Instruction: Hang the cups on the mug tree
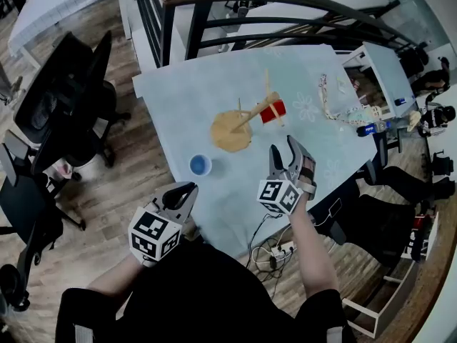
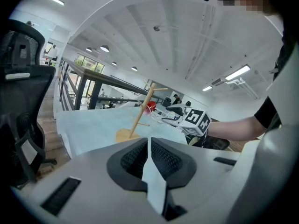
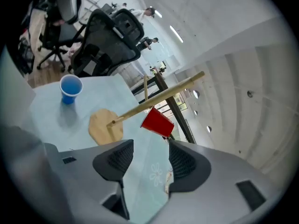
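Head view is the only one in which both tools are seen at once: the left hand-held gripper is held at the near edge of the table, and the right hand-held gripper is raised over the table, near the mug tree. A red cup is carried high on the tree's pole, clear of the table, while a blue cup is stood upright on the table, apart from the tree's round base and between it and the left hand-held gripper. Black office chairs are seen on the floor to the left. From the left gripper view it is learned that its jaws are brought together with nothing gripped; the tree, the red cup and the other tool's marker cube are shown beyond, but the blue cup is not. From the right gripper view its jaws are found wide apart and empty, with the tilted red cup framed beyond them and the blue cup farther off.
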A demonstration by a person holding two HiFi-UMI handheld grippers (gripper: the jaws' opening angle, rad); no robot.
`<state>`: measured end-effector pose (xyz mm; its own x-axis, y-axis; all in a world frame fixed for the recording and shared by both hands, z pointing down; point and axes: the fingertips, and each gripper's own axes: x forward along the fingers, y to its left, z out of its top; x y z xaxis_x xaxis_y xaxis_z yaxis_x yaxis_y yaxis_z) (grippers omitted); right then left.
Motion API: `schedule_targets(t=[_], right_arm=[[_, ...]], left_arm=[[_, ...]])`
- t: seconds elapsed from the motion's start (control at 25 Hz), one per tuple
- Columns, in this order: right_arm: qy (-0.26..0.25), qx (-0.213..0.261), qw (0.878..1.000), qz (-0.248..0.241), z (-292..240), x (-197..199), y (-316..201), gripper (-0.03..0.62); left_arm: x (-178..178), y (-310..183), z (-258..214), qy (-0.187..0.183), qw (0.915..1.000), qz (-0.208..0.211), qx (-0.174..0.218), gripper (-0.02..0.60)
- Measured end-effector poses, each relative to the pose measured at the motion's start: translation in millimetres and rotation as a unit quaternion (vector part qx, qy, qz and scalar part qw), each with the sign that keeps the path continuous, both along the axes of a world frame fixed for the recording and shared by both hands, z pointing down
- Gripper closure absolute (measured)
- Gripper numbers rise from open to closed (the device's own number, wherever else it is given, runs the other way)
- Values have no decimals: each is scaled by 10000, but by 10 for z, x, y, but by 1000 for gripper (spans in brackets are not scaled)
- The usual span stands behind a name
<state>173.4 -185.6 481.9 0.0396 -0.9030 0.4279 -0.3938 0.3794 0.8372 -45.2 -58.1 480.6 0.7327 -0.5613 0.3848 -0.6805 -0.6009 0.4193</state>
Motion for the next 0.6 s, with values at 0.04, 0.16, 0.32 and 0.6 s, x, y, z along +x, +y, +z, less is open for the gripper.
schedule_targets(t=[0.04, 0.16, 0.32, 0.6], right_arm=[[-370, -92, 9992, 84, -8, -19, 80, 335], [-1894, -474, 9800, 372, -18, -187, 430, 336], [-3462, -819, 9328, 572, -48, -486, 955, 451], [-5245, -1369, 8369, 759, -112, -744, 1591, 543]], left_arm=[[14, 8, -9, -4, 10000, 19, 15, 548], [69, 51, -45, -20, 9999, 94, 56, 548], [195, 114, -129, -20, 9995, 260, 161, 548], [456, 147, -344, -146, 9975, 504, 463, 548]])
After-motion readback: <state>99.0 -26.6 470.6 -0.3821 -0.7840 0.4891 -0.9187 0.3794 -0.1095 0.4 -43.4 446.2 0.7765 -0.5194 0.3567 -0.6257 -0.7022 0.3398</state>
